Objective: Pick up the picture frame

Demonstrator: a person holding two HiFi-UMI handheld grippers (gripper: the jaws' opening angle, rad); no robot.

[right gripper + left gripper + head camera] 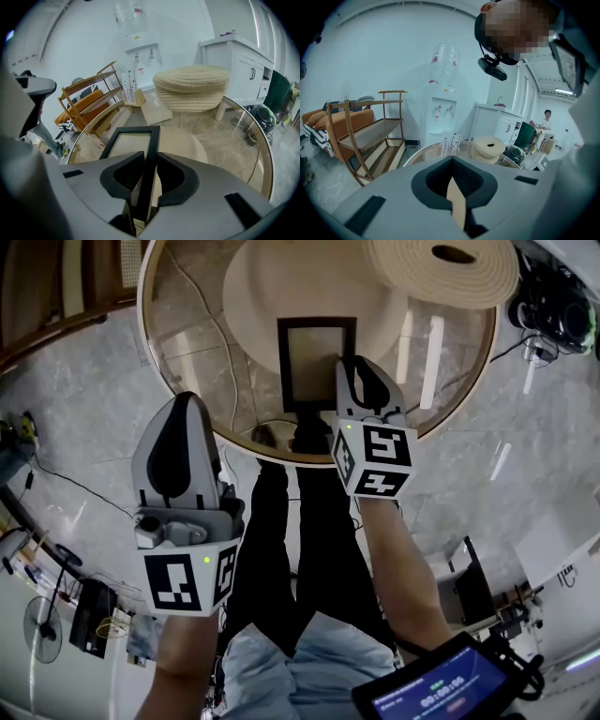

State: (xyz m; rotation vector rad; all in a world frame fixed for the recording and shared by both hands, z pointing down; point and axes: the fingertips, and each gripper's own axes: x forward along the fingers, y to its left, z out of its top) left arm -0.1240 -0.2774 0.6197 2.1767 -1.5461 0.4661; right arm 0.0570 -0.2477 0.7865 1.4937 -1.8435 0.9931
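The left gripper [185, 407] is looming largest in the head view, raised at the left over the near rim of a round glass table [143, 306]. In its own view its dark pads are meeting at the tips, with nothing caught between them. To the right, the right gripper [354, 368] is reaching further in over the glass with its marker cube [375, 457] facing up. Its jaws are standing at a narrow gap, pressing from both sides on the right-hand edge of the picture frame [317, 362]. The black frame, with its pale centre, is sitting over the near half of the table, above the cream round base [253, 287] that is showing through the glass. Whether it is resting on the glass or is already clear of it cannot be told. A coiled woven cushion [441, 268] is overlapping the table's far right edge. Below the grippers the person's dark trousers [300, 549] are showing against the marble floor [75, 381]. In the left gripper view a wooden shelf [370, 136] and a water dispenser [443, 112] are standing against the far wall.
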